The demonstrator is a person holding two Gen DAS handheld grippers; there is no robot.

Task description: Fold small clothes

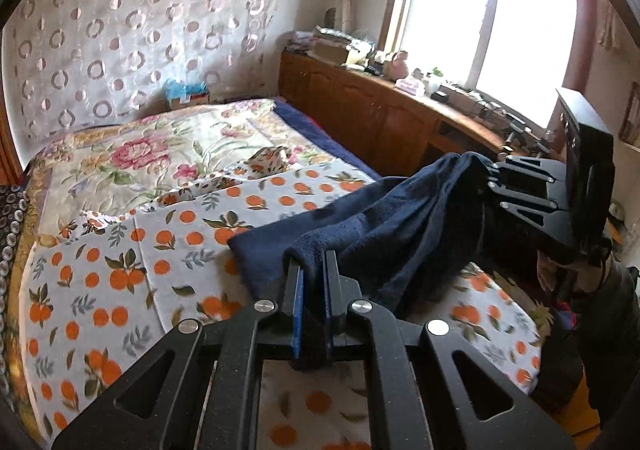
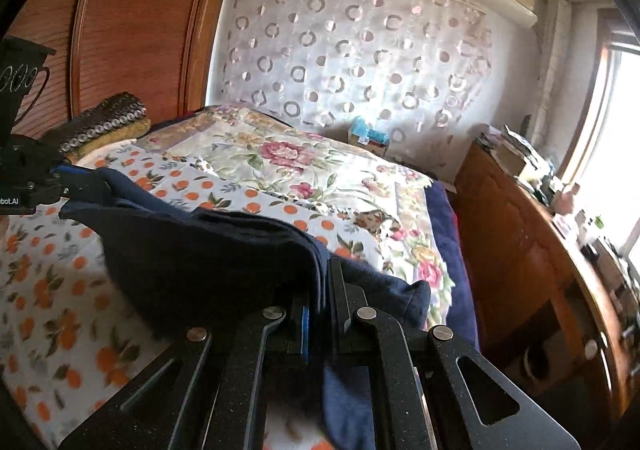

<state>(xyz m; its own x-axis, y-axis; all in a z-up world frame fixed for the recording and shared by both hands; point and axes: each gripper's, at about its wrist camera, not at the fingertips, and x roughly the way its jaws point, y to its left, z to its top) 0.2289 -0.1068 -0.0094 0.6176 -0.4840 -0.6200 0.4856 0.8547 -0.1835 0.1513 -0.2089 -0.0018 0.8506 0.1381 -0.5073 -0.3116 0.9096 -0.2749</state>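
Note:
A dark navy fleece garment [image 1: 384, 226] hangs stretched between my two grippers above the bed. My left gripper [image 1: 314, 262] is shut on one edge of it. My right gripper [image 2: 324, 282] is shut on the other edge, with several layers of the navy cloth [image 2: 208, 258] pinched between its fingers. In the left wrist view the right gripper [image 1: 492, 177] shows at the right, holding the cloth's far end. In the right wrist view the left gripper [image 2: 68, 181] shows at the left, on the cloth's other end.
An orange-print sheet [image 1: 168, 250] covers the near bed; a floral quilt [image 1: 132, 157] lies beyond. A small folded orange-print piece [image 1: 268, 161] sits mid-bed. A wooden cabinet [image 1: 360, 105] with clutter runs under the window at right. A wooden wardrobe [image 2: 132, 21] stands at left.

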